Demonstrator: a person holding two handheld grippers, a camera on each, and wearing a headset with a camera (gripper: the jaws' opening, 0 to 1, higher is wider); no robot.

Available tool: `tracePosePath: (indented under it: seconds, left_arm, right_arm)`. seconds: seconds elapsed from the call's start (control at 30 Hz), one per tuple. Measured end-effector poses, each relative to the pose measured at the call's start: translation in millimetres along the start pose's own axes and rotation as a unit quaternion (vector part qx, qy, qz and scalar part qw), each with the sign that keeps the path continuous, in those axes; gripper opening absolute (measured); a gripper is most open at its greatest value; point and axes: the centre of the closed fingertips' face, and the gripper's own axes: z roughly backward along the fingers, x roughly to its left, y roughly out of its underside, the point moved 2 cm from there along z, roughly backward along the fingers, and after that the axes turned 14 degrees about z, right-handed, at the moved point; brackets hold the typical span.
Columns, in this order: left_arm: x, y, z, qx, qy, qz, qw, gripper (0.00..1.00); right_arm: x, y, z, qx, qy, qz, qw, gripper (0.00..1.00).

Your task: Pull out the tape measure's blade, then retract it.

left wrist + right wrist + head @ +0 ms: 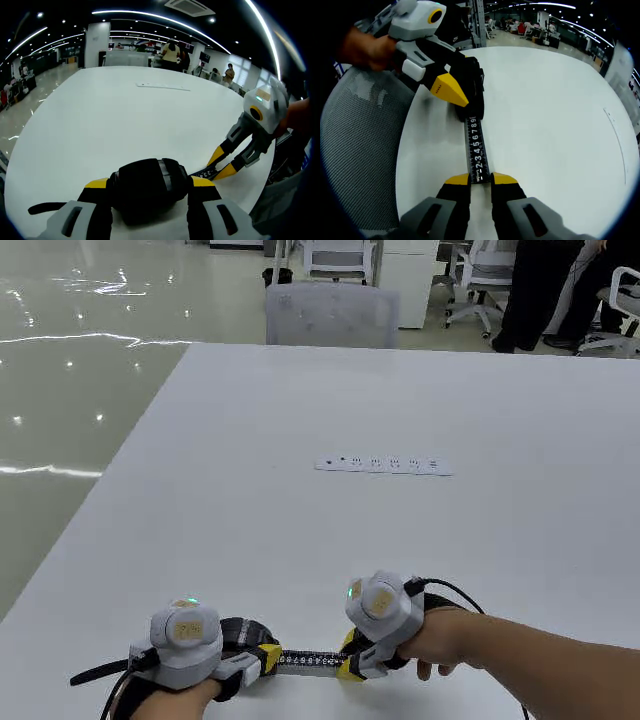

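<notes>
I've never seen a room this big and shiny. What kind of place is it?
Probably an open-plan office: a long white table, wheeled office chairs beyond it, and strip lights across the ceiling.

A broad white table [250,440] with a smooth matte top carries everything. A flat white socket strip [383,465] lies on it around the middle, set crosswise, its row of outlets facing up. Well nearer than the strip, close to the table's near edge and a little to its left, the black tape measure [245,633] sits on the tabletop. Its blade [310,659] is drawn out to the right, parallel to the strip and low over the surface; whether it touches the table cannot be told.
</notes>
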Motion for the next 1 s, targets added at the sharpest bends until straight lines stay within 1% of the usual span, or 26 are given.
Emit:
tracePosePath:
  seconds: [0.67,1.0]
  left_arm:
    - [-0.2,-0.5,0.0,0.001,0.001,0.004,1.0000,0.56]
    - [0.5,-0.9,0.4,0.001,0.002,0.007,1.0000,0.56]
  right_arm:
    - [-3.3,-23.8,-16.2,-0.011,0.011,0.001,0.9999,0.14]
    - [-4.2,-33.5,-23.0,-0.015,0.010,-0.001,0.9998,0.14]
